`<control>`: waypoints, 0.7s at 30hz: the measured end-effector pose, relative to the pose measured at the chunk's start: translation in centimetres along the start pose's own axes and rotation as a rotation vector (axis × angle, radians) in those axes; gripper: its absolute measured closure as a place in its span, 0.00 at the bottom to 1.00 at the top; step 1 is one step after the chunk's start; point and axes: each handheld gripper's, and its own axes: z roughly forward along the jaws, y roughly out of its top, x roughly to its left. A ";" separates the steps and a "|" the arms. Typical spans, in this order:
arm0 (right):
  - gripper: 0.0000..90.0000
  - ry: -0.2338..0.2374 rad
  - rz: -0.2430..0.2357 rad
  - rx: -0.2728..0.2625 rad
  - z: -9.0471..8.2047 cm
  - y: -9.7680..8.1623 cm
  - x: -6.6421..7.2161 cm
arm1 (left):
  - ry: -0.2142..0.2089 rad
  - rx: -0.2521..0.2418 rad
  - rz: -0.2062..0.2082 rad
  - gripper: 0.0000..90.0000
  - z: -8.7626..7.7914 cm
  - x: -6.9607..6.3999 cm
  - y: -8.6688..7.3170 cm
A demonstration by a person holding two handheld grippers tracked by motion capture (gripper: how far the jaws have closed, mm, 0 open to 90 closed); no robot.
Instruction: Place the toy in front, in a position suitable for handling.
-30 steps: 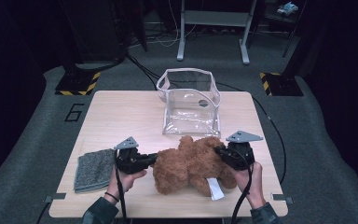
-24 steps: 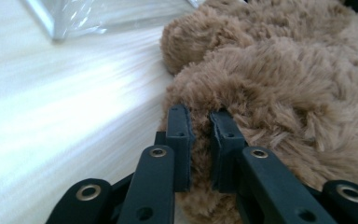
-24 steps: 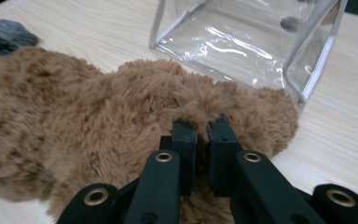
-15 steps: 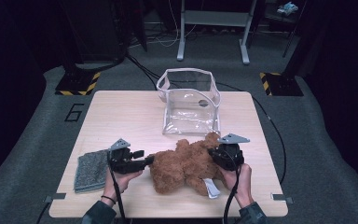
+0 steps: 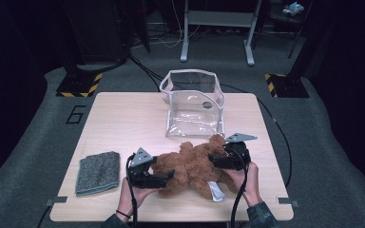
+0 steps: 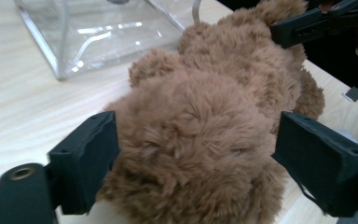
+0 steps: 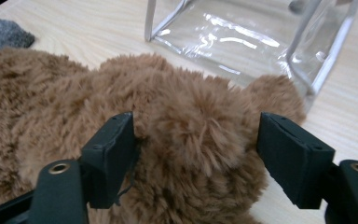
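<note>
- Left hand (image 5: 134, 194) in from the bottom edge of the high view, wrapped round the left gripper (image 5: 167, 176), which lies low and level over the worktop (image 5: 123, 123) and points right, at the teddy bear (image 5: 192, 166).
- Left gripper jaws just been opening; now apart, one either side of the bear's plush, fur between them and brushing the left one, no squeeze visible in the left gripper view.
- Right hand (image 5: 249, 178) likewise up from the bottom edge, holding the right gripper (image 5: 214, 159) level and pointing left, into the bear's other end.
- Right gripper jaws also just been opening; now spread, with a rounded plush part of the bear between them, fur grazing both but not pinched.
- Teddy bear lying flat on the near half of the worktop, between the two grippers, just in front of the clear bag (image 5: 193, 102); white label (image 5: 214, 191) sticking out at its near side.
- Count: one brown teddy bear, one clear open-topped bag standing upright at mid-worktop, one folded grey cloth (image 5: 97, 172) at the near left, well apart from the bear.
- Two grippers, two hands, one cable trailing from each.
</note>
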 end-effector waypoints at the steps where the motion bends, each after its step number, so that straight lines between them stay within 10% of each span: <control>1: 0.31 0.006 -0.004 0.002 0.1 -0.1 -0.1 | 0.015 0.019 0.006 0.17 0.6 -0.2 -0.3; 13: 0.67 0.085 -0.025 0.052 1.8 -1.6 -0.4 | 0.017 0.011 0.054 0.59 2.1 0.9 -2.4; 21: 0.84 0.069 -0.039 -0.021 -0.1 -1.6 0.6 | -0.033 -0.045 0.003 0.71 1.1 1.2 -1.4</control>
